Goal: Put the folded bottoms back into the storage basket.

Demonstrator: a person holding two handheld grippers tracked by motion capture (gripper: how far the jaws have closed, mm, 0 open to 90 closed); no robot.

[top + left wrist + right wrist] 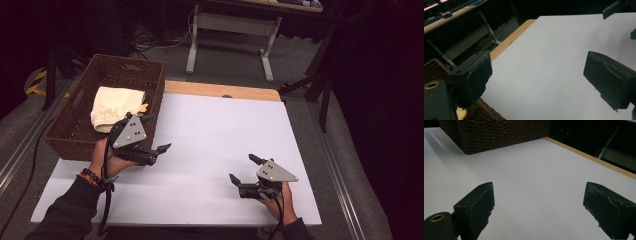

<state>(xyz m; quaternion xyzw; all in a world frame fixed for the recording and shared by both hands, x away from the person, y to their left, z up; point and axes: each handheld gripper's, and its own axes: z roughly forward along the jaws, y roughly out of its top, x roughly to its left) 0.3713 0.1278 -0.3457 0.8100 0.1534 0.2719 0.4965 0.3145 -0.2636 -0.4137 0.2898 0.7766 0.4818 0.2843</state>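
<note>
A cream cloth (pixel 116 107) lies inside the brown wicker basket (pixel 70 134) at the table's left edge. My left gripper (pixel 154 133) hovers just beside that basket, jaws spread wide, holding nothing. My right gripper (pixel 242 168) sits well apart over the white tabletop (pixel 215 130), jaws likewise apart and empty.
</note>
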